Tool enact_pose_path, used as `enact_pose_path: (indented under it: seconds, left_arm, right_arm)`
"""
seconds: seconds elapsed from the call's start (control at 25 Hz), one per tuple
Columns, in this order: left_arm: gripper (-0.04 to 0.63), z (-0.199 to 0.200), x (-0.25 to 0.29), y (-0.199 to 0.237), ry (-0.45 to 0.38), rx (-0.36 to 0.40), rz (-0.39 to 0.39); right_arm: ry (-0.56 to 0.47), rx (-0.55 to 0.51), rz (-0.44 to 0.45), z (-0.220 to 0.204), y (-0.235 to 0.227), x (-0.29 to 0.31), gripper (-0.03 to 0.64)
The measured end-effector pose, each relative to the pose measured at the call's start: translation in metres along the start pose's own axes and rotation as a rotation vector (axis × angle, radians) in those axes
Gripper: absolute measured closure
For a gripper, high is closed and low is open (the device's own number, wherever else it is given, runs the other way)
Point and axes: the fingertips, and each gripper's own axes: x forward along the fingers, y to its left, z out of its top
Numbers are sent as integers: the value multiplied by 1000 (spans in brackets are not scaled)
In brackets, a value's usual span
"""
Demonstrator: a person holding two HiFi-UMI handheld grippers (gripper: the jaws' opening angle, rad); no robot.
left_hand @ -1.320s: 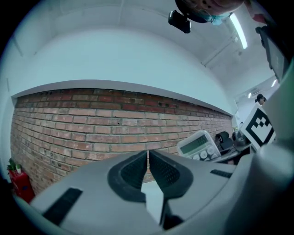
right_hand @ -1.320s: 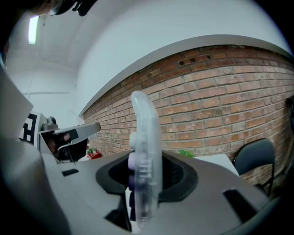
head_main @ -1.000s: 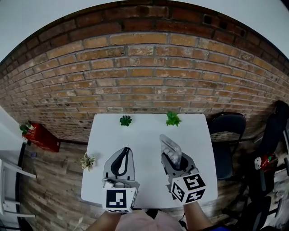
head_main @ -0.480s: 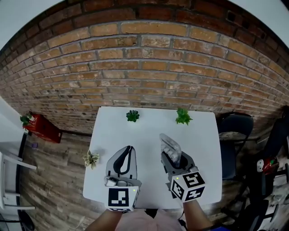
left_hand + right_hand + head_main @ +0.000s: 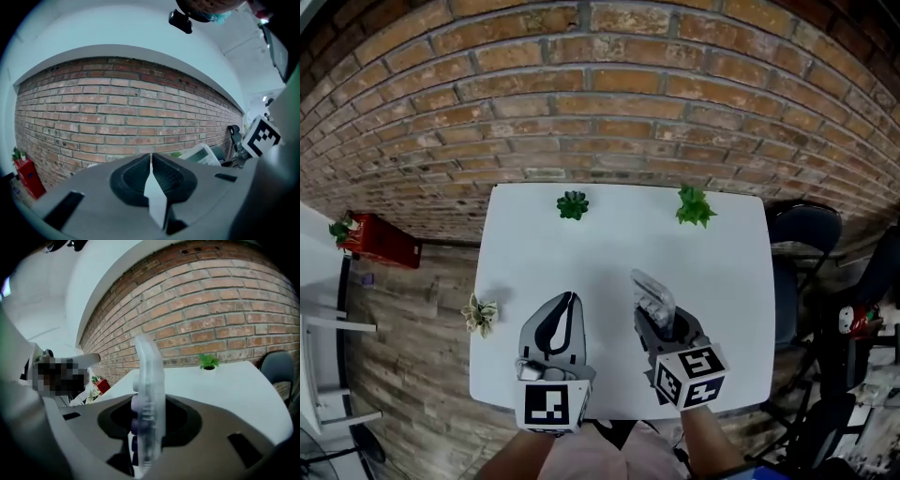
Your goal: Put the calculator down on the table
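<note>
A pale, translucent calculator (image 5: 652,298) stands on edge between the jaws of my right gripper (image 5: 659,317), which is shut on it above the white table (image 5: 609,244). In the right gripper view the calculator (image 5: 149,394) rises edge-on between the dark pads, its purple keys on the left face. My left gripper (image 5: 562,314) hangs beside it at the left, shut with nothing in it. Its jaws meet at the tips in the left gripper view (image 5: 151,164), where the calculator (image 5: 202,153) shows at the right.
Two small green potted plants (image 5: 573,204) (image 5: 694,206) stand at the table's far edge by the brick wall. A pale plant (image 5: 480,314) sits off the table's left side. A dark chair (image 5: 806,234) is to the right. A red box (image 5: 380,242) lies on the floor at left.
Both grippers have sunk toward the table, the right one still carrying the calculator. The view has tipped down, so more of the table shows.
</note>
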Motion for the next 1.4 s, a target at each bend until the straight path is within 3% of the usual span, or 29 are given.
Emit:
enact_pose_path:
  seconds: [0.44,1.4]
  left_arm:
    - [572,-44,6,17,82,-27,8]
    - [572,-58,25,25,117,-35,-8]
  right_arm:
    - [140,44,-23,-61,-7,34,480]
    - [210,111,-49,-80,-19,53,471]
